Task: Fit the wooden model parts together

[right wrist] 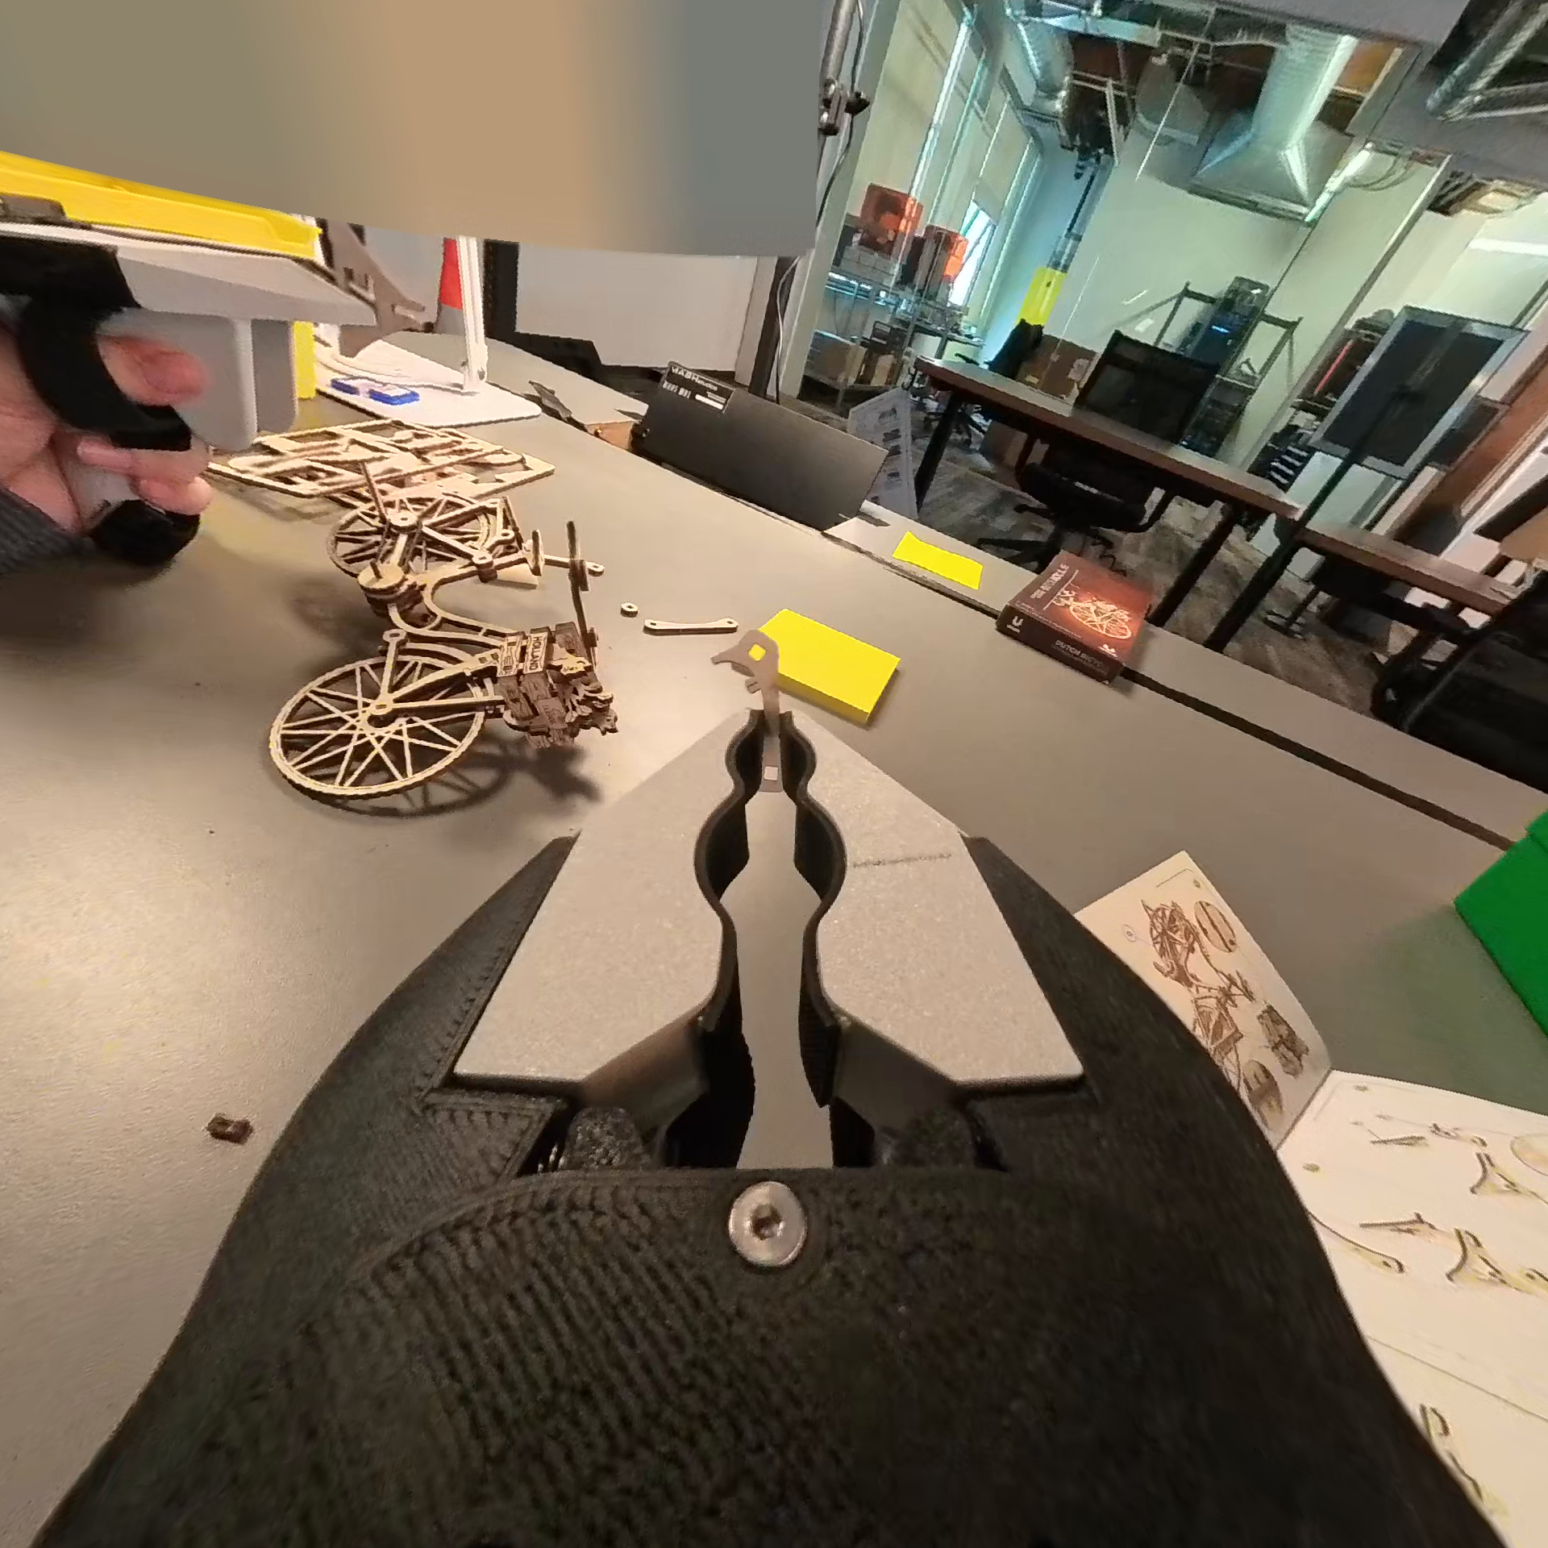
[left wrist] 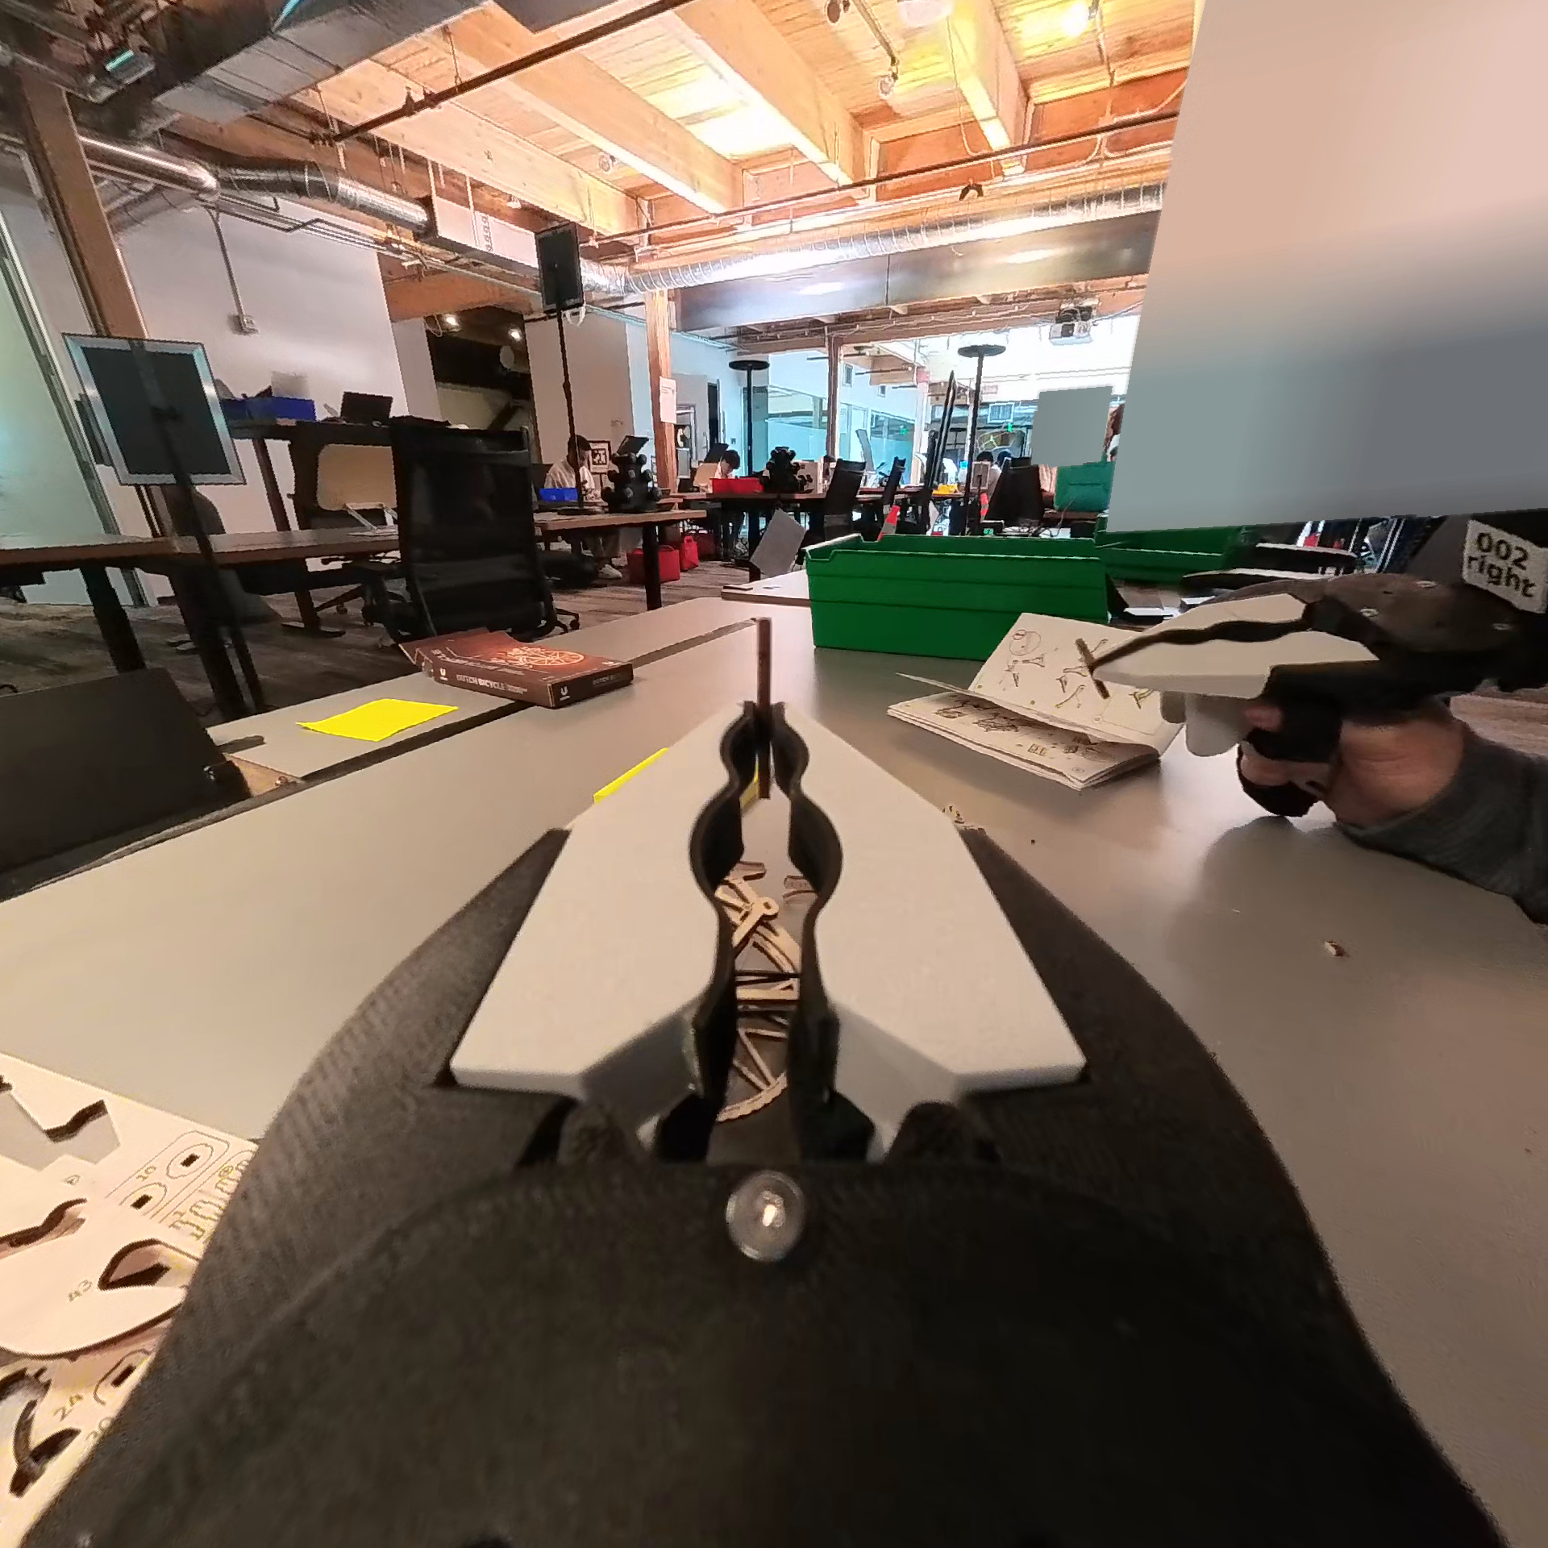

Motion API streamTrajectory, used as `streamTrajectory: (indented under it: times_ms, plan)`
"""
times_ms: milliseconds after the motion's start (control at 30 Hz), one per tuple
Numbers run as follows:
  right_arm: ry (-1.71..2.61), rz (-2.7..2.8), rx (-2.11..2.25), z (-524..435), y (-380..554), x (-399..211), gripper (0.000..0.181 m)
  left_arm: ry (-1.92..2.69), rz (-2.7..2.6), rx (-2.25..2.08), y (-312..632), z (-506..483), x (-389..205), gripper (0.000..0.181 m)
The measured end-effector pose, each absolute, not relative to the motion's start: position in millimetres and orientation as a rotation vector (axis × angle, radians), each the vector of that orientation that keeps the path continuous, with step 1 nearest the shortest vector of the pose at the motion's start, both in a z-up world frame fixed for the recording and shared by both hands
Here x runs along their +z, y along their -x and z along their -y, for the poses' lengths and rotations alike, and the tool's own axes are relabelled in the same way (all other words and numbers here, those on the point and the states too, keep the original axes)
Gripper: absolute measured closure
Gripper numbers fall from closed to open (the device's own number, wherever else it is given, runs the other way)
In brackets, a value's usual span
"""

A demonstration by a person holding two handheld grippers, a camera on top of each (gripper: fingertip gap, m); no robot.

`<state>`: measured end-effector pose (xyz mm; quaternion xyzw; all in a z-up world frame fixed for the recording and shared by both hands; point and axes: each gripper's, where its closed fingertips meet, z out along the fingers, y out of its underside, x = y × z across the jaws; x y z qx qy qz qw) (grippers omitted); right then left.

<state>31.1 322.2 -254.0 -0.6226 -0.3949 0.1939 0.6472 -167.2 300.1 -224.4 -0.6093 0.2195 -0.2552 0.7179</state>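
Both views bright and sharp, fisheye bending at edges. Overexposed ceiling lights (left wrist: pixel 1072 21) above the fingers; glare on the table (left wrist: pixel 1307 879) to their right.

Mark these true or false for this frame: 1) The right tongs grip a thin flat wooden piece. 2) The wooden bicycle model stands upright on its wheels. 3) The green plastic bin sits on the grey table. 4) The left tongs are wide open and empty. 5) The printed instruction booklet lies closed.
1) True: the right tongs are shut on a thin flat wooden piece.
2) False: the wooden bicycle model lies on its side on the grey table.
3) True: the green plastic bin sits there.
4) False: the left tongs pinch a thin dark wooden strip.
5) False: the printed instruction booklet lies open.
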Motion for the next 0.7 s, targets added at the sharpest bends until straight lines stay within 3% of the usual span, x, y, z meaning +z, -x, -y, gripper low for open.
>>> streamTrajectory:
  times_ms: [333, 533, 700]
  plan:
    - [1.424, 0.911, 0.354, -318, -35, -250, 0.181, 1.619, -0.918, -0.760, 97, -241, -254, 0.180]
    - [1.598, 1.135, 0.605, -269, 1, -275, 0.180, 2.108, -0.609, -1.236, 88, -185, -297, 0.180]
    - [1.623, 1.282, 0.641, -233, 19, -284, 0.180, 2.288, -0.380, -1.148, 107, -186, -328, 0.180]
